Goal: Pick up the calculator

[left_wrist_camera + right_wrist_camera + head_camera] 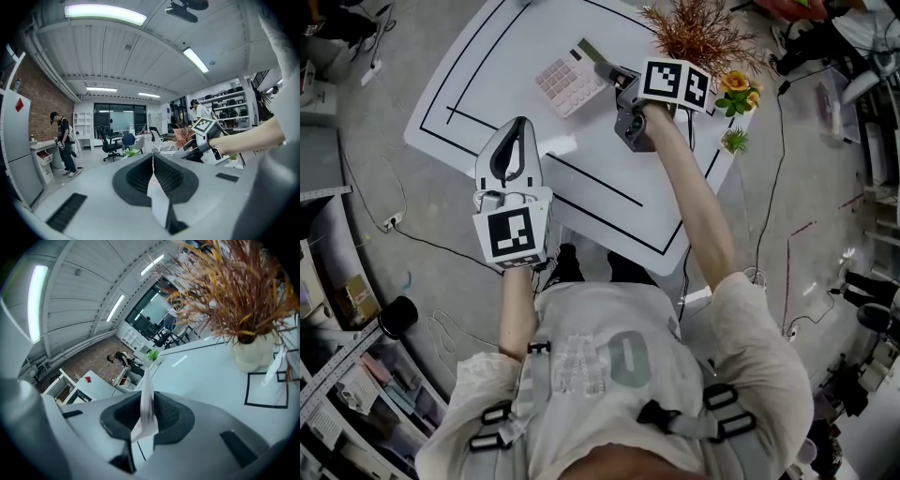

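The calculator [568,84], white with pinkish keys and a dark display end, is at the far side of the white table [609,187], about 12 o'clock from the person in the head view. The right gripper [605,68] reaches to its right edge from the 4 o'clock side, and its tips meet that edge just below the display. In the right gripper view the jaws pinch a thin pale strip that stands up between the black pads; it reads as the calculator seen edge-on. Whether the calculator is clear of the tabletop cannot be told from the pictures.

The left gripper [518,125] hangs over the table's near-left edge, at 7 o'clock from the calculator and well apart from it. Its jaws are pressed together with nothing between them, and it points out across the room towards the right gripper's marker cube.

A dried plant [698,33] with rusty orange stems stands at 2 o'clock from the calculator. In the right gripper view its white pot sits on the table beside a black outlined square. A small yellow flower [736,89] stands at 3 o'clock from the right gripper, at the table's right edge
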Action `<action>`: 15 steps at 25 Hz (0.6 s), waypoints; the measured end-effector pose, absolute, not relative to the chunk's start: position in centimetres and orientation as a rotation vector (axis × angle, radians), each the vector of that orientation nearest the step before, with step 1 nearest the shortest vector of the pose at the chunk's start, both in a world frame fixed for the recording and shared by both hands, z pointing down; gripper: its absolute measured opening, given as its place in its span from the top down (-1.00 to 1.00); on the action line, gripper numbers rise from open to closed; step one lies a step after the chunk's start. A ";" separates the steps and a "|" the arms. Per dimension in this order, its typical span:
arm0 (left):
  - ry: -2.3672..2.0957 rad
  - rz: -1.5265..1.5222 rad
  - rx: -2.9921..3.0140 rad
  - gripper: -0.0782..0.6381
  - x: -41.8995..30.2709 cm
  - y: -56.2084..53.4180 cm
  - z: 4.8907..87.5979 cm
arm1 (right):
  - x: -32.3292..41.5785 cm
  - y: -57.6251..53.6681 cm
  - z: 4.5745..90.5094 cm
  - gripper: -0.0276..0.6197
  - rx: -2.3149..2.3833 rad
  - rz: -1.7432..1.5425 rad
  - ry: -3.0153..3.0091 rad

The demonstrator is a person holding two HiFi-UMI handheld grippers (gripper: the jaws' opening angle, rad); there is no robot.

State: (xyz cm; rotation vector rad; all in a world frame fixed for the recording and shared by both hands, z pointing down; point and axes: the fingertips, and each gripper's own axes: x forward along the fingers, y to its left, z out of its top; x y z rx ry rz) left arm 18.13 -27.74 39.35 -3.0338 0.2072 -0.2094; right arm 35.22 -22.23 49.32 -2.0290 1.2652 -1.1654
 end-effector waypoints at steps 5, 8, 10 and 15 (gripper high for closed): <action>0.211 -0.115 -3.021 0.72 17.6 -27.7 36.0 | 35.5 -20.8 44.6 0.68 -2.114 -1.012 1.255; 0.215 -0.075 -3.016 0.72 16.8 -27.3 34.6 | 34.4 -19.1 42.4 0.69 -2.160 -0.936 1.237; 0.211 -0.046 -3.012 0.72 16.5 -27.0 33.6 | 33.8 -17.9 40.7 0.69 -2.216 -0.865 1.230; 0.191 0.041 -2.986 0.72 16.1 -26.1 31.0 | 31.9 -14.9 36.1 0.69 -2.398 -0.629 1.209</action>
